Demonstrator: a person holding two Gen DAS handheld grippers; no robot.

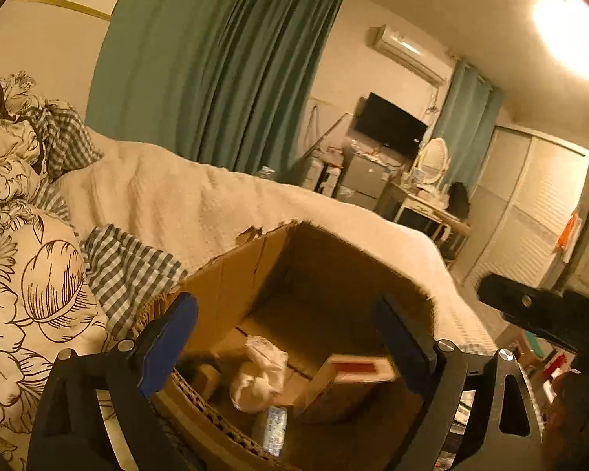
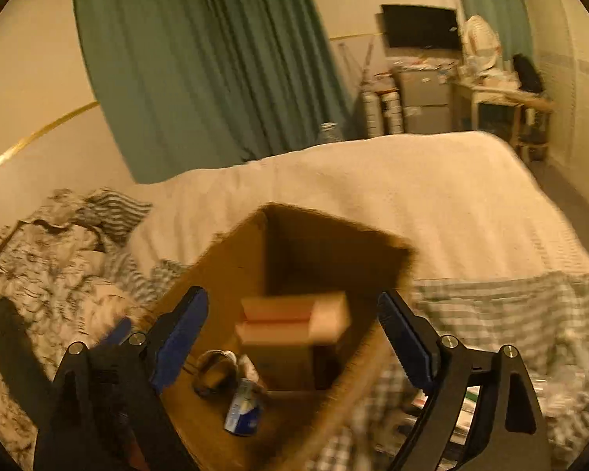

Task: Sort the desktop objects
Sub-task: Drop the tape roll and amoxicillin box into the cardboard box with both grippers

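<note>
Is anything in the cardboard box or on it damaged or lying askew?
Yes. The cardboard box has a torn, ragged top edge at its far corner, and the small carton inside lies tilted, not flat.

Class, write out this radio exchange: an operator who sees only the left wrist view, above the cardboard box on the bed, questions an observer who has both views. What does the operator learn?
Operator: I see only the black body of the right gripper at my edge. Are its jaws open?
Observer: Yes, they stand wide open above the cardboard box, with nothing gripped.
Operator: Inside I make out a crumpled white wad. Am I missing anything?
Observer: A ring-shaped item, blurred, lies beside the blue-and-white container.
</note>
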